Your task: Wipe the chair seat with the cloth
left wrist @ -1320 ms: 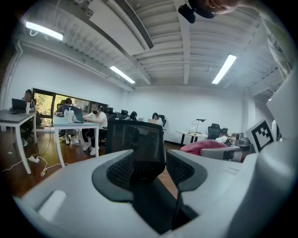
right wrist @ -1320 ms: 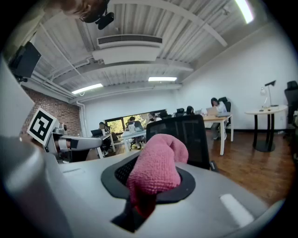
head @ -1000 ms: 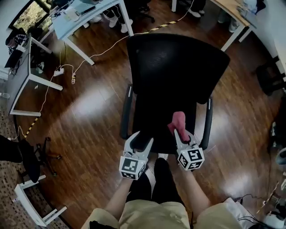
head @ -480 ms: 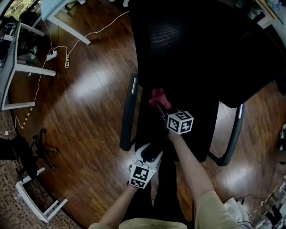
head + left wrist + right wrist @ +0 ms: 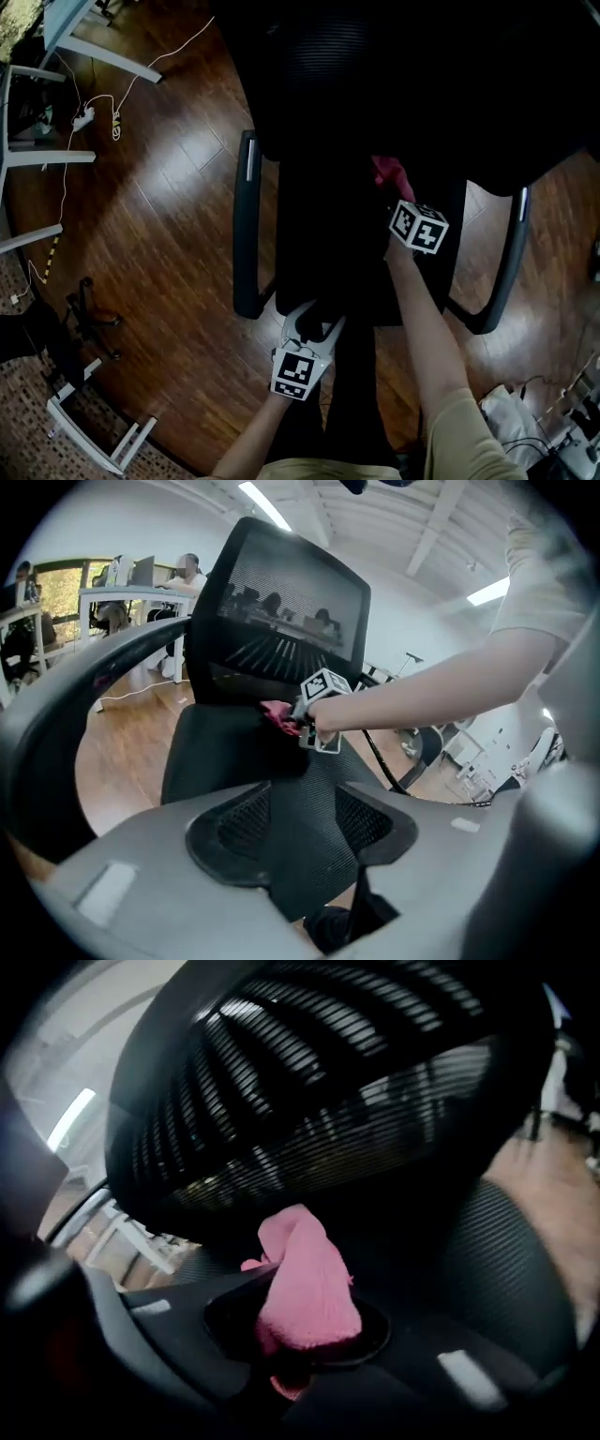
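The black mesh chair seat (image 5: 328,244) fills the middle of the head view, under the tall backrest (image 5: 394,66). My right gripper (image 5: 392,192) is shut on a pink cloth (image 5: 389,174) and presses it on the seat's back right part, near the backrest. In the right gripper view the cloth (image 5: 305,1288) bulges up between the jaws. My left gripper (image 5: 316,321) sits at the seat's front edge, and the mesh edge (image 5: 300,808) lies clamped between its jaws. The left gripper view shows the cloth (image 5: 278,714) far across the seat.
The chair's armrests (image 5: 246,225) (image 5: 506,272) flank the seat. The person's legs (image 5: 356,403) stand at the seat's front. Wood floor (image 5: 159,216) surrounds the chair. Desk legs and cables (image 5: 84,117) are at the far left, another chair base (image 5: 84,319) nearer left.
My right gripper carried the cloth from the seat's front right, across its middle left, to the back right near the backrest. My left gripper stayed at the seat's front edge.
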`<state>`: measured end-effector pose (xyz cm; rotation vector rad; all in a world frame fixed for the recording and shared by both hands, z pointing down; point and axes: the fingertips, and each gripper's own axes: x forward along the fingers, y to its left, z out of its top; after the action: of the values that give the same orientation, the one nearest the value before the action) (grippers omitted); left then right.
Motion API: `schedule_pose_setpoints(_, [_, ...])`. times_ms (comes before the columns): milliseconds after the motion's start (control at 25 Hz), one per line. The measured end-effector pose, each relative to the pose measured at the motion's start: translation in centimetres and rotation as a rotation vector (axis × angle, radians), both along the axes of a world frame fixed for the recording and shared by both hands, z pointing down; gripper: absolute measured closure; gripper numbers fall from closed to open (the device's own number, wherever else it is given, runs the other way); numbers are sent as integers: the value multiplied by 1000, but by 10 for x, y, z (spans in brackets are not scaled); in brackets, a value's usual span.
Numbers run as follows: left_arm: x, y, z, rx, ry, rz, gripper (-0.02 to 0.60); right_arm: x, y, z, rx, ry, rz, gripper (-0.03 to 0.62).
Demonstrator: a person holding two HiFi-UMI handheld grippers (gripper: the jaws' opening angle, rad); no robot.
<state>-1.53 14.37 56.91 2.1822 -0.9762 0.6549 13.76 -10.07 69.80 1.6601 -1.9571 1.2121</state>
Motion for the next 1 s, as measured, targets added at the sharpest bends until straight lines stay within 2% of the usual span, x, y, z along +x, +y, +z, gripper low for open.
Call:
schedule_pose_setpoints(80, [11,6,-5,-9,27,10,379,90,16,0,-38,139,125,539])
schedule_pose_setpoints(160, [19,14,-8,-17,40,15,379,148,27,-2,-86,229,202,537])
schedule_pose_setpoints(240, [20,21,-8,-32,40,9,379,157,28,-3,-115,282,190,537])
schedule_pose_setpoints(280, [18,25,-7,-44,36,-1,379,145,27,-3,-117,278,160,539])
schedule_pose_setpoints(320, [13,29,-5,-57,31,-13,377,119,26,-3,-109,224,111,540])
schedule_pose_setpoints(360, [8,32,-4,-69,25,-27,376,80,25,-4,-94,120,38,539])
schedule_pose_setpoints(440, [-4,38,-2,-83,13,-48,377,-29,30,-11,-55,-108,-169,539])
schedule_pose_setpoints(520, [-17,40,-4,-87,-1,-58,377,-142,39,-24,-16,-237,-369,539])
schedule_pose_setpoints(560, [-25,41,-6,-89,-11,-60,377,-191,44,-28,-10,-287,-430,539])
schedule_pose_setpoints(640, [-37,41,-10,-87,-34,-64,377,-256,52,-26,-39,-360,-455,537])
schedule_pose_setpoints(680, [-42,39,-10,-83,-43,-67,377,-267,53,-19,-69,-361,-427,539])
schedule_pose_setpoints(720, [-45,36,-9,-81,-50,-70,377,-263,52,-11,-91,-346,-382,539])
schedule_pose_setpoints(800, [-48,32,-6,-82,-50,-76,377,-221,46,3,-91,-276,-288,540])
schedule_pose_setpoints(880, [-45,32,-3,-87,-40,-70,377,-144,42,8,-69,-152,-207,540])
schedule_pose_setpoints(1000, [-32,31,-1,-87,-15,-47,377,8,46,10,-91,54,-10,540])
